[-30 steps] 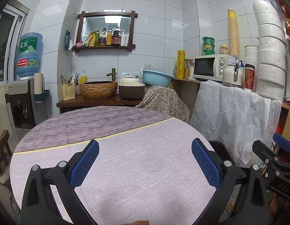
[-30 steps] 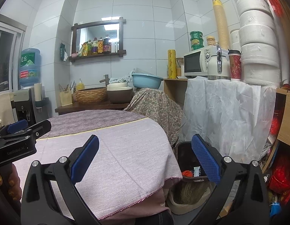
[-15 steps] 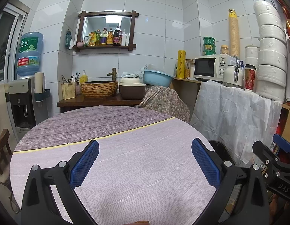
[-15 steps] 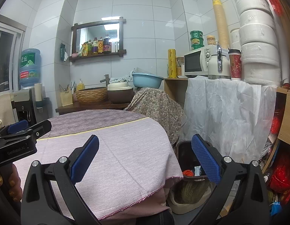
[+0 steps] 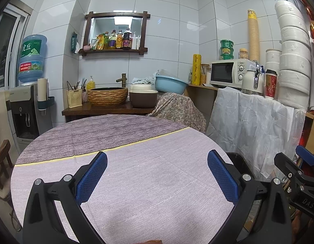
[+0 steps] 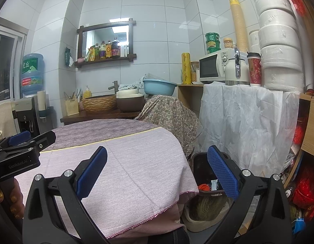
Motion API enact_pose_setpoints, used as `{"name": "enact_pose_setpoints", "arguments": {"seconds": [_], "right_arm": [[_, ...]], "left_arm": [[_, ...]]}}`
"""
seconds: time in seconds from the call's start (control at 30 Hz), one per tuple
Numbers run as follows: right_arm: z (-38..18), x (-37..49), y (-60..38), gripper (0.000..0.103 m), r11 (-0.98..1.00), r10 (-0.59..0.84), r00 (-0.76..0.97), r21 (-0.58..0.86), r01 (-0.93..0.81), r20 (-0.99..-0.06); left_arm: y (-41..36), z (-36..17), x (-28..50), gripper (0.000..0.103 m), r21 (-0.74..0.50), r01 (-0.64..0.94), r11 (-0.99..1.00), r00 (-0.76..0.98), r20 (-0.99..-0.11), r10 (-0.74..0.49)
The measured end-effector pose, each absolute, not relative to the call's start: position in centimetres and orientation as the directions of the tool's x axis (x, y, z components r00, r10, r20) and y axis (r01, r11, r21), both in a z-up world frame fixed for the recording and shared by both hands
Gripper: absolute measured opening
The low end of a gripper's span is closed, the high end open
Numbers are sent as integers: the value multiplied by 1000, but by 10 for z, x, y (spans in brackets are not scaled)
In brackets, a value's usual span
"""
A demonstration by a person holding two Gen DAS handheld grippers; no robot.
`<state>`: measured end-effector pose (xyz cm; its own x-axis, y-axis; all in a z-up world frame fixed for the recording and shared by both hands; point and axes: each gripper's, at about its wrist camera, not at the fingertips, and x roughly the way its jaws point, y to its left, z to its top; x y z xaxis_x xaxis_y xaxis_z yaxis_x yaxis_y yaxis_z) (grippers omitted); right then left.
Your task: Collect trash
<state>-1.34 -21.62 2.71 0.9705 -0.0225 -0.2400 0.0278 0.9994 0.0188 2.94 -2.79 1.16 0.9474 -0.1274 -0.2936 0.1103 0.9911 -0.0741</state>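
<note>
Hovering level over the round table, left gripper points forward, jaws spread wide, nothing between the blue pads. Right gripper sits at the table's right edge, level too, jaws equally wide and empty, right pad over the trash bin.

Left gripper body shows at the left edge of the right wrist view, lettering "GenRobot.AI" on its side; a hand wraps its handle from below, nails with gold glitter polish. In the left wrist view the right gripper's body sits at the far right edge, letters "DAS" readable.

Trash: black bin stands on the floor just beside the table, below the tablecloth hem; inside, an orange-red crumpled piece and a small wrapper, print too small to read.

Writing elsewhere:
- water jug on the dispenser: Chinese characters "虎丘", red band label unreadable
- red cup next to the white kettle: letters "CH", rest hidden
- microwave: brand mark too small to read
- bottles on the mirror shelf: labels illegible
</note>
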Motion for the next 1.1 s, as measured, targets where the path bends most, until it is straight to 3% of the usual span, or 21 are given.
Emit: {"name": "enact_pose_setpoints", "arguments": {"seconds": [1.1], "right_arm": [[22, -14, -206, 97, 999, -32, 969, 30, 41, -245]], "left_arm": [[-34, 8, 31, 98, -75, 107, 991, 940, -319, -125]]}}
